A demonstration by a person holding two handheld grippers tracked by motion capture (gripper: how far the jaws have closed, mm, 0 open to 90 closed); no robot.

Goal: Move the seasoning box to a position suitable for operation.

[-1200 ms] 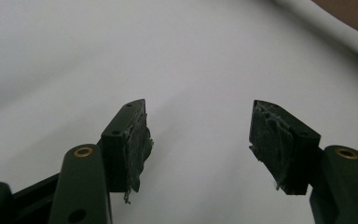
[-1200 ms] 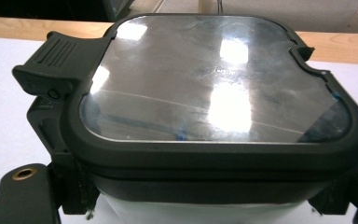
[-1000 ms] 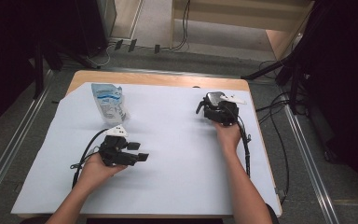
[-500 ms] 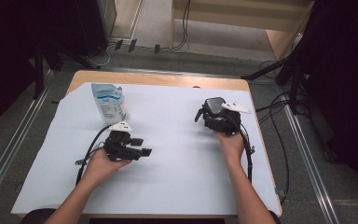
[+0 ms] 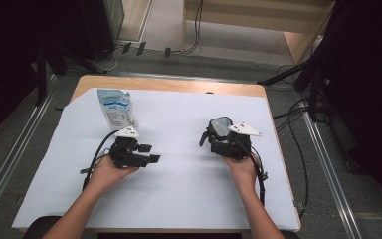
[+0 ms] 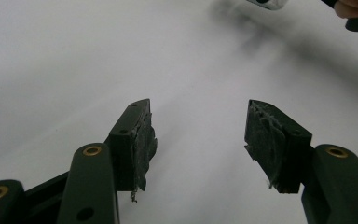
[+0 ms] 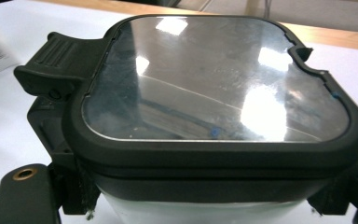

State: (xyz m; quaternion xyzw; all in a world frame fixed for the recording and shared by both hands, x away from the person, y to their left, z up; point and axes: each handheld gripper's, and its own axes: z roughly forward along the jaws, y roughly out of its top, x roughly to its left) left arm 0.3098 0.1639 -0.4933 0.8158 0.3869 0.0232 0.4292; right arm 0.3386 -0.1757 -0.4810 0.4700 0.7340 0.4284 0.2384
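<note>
My right gripper (image 5: 220, 138) is shut on a square box (image 5: 220, 128) with a dark lid and a clear window, held just above the white sheet at the right. In the right gripper view the box (image 7: 214, 84) sits between the jaws of the right gripper (image 7: 203, 200), with a latch tab at its left. My left gripper (image 5: 149, 153) lies low over the sheet at the left, pointing right. Its jaws have just been closing a little, and the left gripper (image 6: 198, 116) stands open with nothing between its worn pads (image 6: 144, 140).
A white and blue pouch (image 5: 115, 107) lies at the back left of the white sheet (image 5: 179, 189), which covers the wooden table (image 5: 169, 84). Cables trail from both grippers. Dark stands and cables crowd the floor to the right.
My right gripper has carried the box toward the person and slightly left. The left hand has hardly moved.
</note>
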